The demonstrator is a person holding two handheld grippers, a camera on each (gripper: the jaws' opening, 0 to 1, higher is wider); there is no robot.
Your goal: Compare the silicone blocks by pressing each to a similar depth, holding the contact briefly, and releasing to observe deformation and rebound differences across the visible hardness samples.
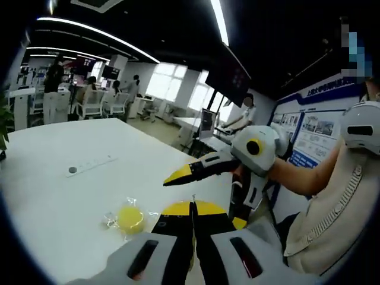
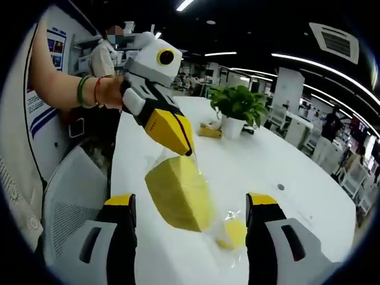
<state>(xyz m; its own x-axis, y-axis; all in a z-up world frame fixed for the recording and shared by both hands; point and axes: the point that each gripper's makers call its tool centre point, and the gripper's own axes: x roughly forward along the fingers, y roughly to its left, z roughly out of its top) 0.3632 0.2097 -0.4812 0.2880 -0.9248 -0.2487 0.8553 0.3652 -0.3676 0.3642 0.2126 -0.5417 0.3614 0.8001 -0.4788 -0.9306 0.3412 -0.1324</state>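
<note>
My left gripper (image 2: 189, 148) is clenched on the clear bag of a yellow block (image 2: 180, 193), which hangs above the white table (image 2: 261, 166) between the spread jaws of my right gripper (image 2: 191, 215), which grasps nothing. A smaller yellow block (image 1: 130, 217), also bagged, lies on the table just beside it. To press well, I judge the hanging block should be steadied first, then the right jaws brought squarely onto its broad faces, so the squeeze depth matches from sample to sample. In the left gripper view my closed jaws hide the held block. I cannot read any hardness marking. The bag's outline is hard to trace.
</note>
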